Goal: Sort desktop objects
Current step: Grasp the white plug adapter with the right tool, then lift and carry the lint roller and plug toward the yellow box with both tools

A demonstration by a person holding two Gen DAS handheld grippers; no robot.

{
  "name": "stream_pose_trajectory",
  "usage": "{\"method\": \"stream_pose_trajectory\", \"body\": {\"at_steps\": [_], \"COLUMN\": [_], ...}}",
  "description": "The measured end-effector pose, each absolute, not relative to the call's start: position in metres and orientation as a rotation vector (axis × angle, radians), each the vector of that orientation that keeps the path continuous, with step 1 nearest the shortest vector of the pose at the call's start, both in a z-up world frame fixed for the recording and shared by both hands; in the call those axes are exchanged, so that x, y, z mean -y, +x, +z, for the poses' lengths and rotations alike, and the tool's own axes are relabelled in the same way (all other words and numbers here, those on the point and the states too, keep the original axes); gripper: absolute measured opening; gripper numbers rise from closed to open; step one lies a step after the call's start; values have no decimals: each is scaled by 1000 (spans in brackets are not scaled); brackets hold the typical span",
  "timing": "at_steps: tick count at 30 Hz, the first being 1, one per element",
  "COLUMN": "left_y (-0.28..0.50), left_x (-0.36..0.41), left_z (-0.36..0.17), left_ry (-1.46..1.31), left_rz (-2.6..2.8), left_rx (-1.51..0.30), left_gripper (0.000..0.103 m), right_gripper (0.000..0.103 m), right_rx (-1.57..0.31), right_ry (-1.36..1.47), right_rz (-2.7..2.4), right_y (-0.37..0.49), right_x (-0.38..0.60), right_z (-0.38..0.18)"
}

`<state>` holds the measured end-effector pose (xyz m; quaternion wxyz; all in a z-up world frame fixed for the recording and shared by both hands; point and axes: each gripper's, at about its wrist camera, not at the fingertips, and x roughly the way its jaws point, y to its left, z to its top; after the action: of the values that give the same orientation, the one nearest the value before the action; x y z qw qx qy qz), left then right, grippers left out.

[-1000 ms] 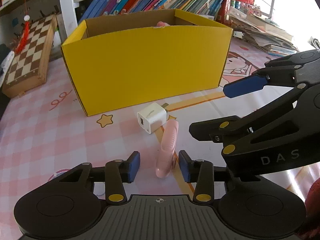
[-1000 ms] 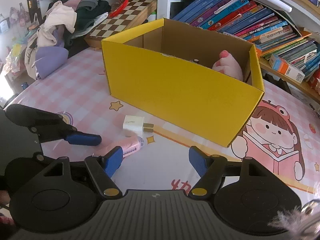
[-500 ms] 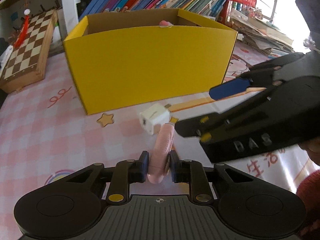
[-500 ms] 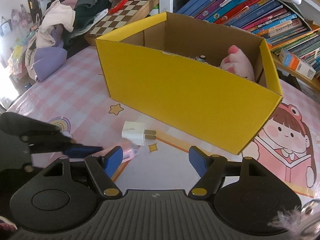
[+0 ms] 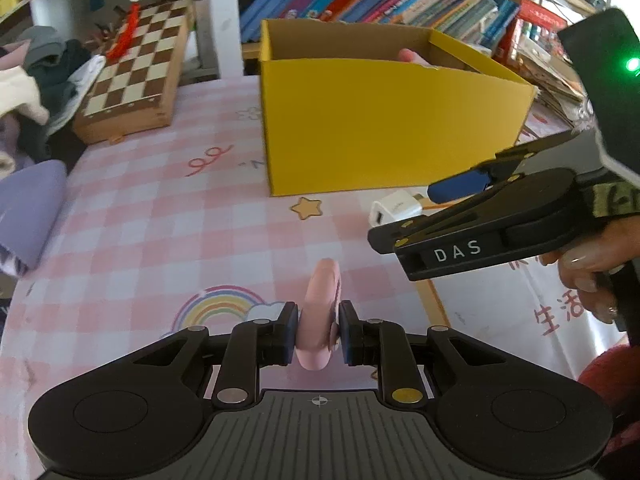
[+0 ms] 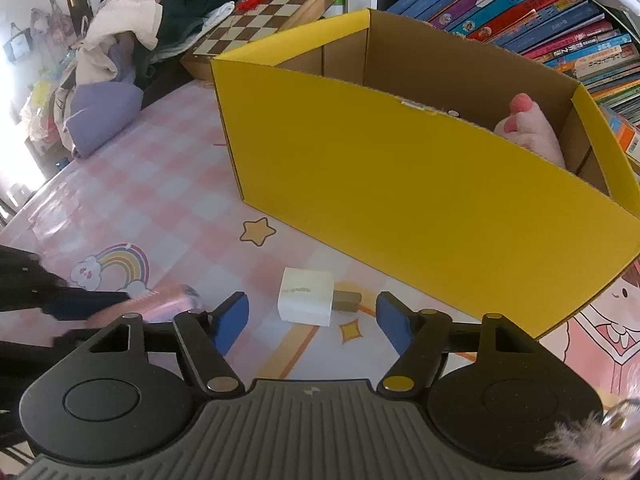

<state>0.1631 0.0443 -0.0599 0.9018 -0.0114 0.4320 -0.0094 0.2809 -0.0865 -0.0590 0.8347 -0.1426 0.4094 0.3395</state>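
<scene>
Your left hand-held gripper (image 5: 319, 334) is closed on a pink oblong object (image 5: 319, 312); I cannot tell what kind of thing it is. Both blue pads press on its sides, and its far end points forward, over the rainbow print of the table (image 5: 160, 220). In the right wrist view the same pink object appears at the left edge, blurred, between the dark fingers of the left hand-held gripper.

Your right hand-held gripper (image 6: 312, 318) has its jaws apart and they are closing. The white USB charger plug (image 6: 306, 301) lies on the table between the two blue pads, and neither pad touches it. Its two metal prongs point to the right pad. In the left wrist view the charger is partly hidden behind the right hand-held gripper, which comes in from the right, held by your hand (image 5: 588, 268).

Behind the charger stands the yellow cardboard box (image 6: 400, 184), open at the top, close to the charger but not touching it. Inside the box, at its right end, lies a pink plush toy (image 6: 528, 132).

The table carries a pink checked cloth with stars and a cartoon girl. At the far left lie a folded chessboard (image 5: 136, 68), a pile of clothes (image 6: 132, 28) and a purple cushion (image 5: 28, 208). Rows of books (image 6: 552, 16) stand behind the box.
</scene>
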Motion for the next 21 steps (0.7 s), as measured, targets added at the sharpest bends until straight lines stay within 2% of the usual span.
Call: {"method": "stream_pose_trajectory", "body": {"at_steps": [6,8,9,10,21], "left_y": [159,158,158,158,162], "left_x": [-49,-50,-50,-50,-48], "left_z": [-57,-56,-56,-55,-47], "left_ry": [-34,-35,-35,-35,-29], "left_rz": [-5,-6,-6,-7,-42], "left_rx": [-890,-889,-889,-887,-851], "left_gripper": [20,20,20,20,19], "right_gripper": [60,55,46,42,42], "right_rx": [-889,-879,-874,-873,-863], "right_ry": [-291,-298,-300,-298,-265], "right_rz": [697,691,690,691,707], "right_y": [287,286,286,286,275], "right_x": [80,79,79,79,95], "right_z": [-66,-67,-67,-66,-51]}}
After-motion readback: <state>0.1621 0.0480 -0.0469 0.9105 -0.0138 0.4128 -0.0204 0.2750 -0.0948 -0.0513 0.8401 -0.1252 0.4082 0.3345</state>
